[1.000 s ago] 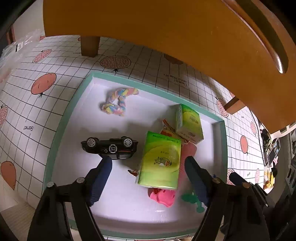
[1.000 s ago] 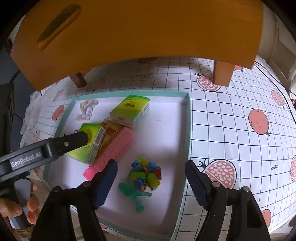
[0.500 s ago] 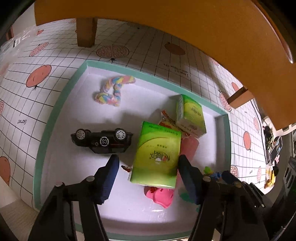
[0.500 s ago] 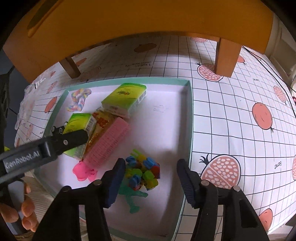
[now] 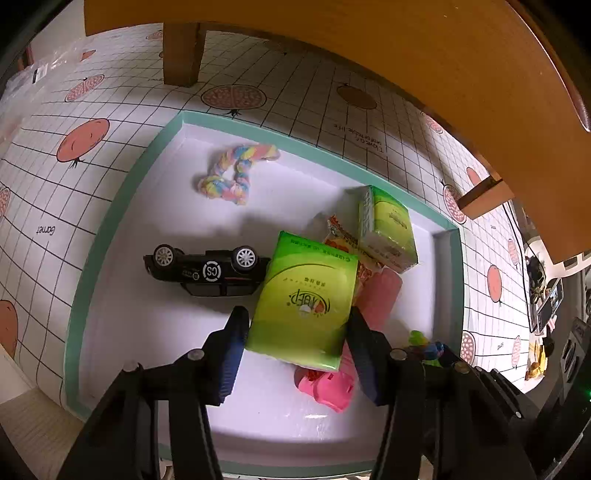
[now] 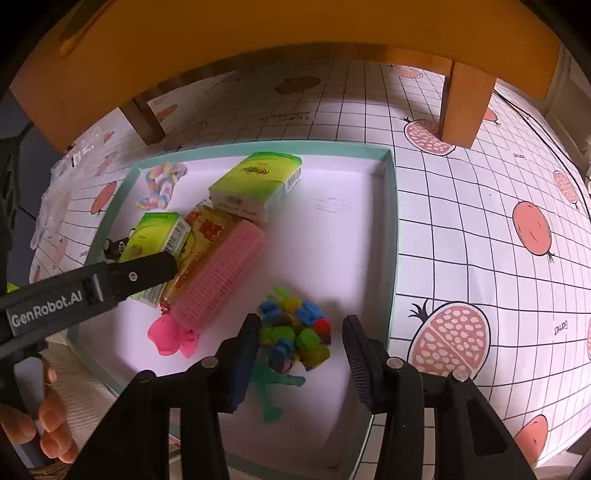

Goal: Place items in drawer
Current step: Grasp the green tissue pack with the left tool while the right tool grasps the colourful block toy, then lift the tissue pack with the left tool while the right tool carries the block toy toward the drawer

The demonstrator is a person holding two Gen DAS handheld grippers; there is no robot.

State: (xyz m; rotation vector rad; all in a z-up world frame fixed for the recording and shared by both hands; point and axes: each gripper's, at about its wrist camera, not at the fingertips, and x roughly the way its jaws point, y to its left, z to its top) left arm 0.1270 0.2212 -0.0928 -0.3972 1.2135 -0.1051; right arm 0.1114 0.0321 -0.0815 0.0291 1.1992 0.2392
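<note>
Closing around the near green tissue pack (image 5: 306, 302), the left tongs (image 5: 295, 354) have one blue pad on each long side of it; the pads are at its edges, but I cannot tell if they press it already. This pack lies tilted on top of a pink roller (image 6: 221, 280) and a yellow snack bag (image 6: 201, 240), inside the white tray with the teal rim (image 5: 110, 221). A second tissue pack (image 5: 388, 229) lies behind it, near the far right corner. A black toy car (image 5: 207, 271) lies on its side just left of the near pack, and a pastel rope toy (image 5: 236, 170) is near the far left corner.

The right tongs (image 6: 299, 354) are closing too, with a heap of small coloured blocks (image 6: 295, 332) between the pads; the left pad touches the heap, the right pad is apart from it. A green plastic figure (image 6: 273, 391) lies under the heap. The tray stands on a worktop (image 6: 480, 221) with a grid and fruit cloth, under a wooden stool (image 6: 258, 29).
</note>
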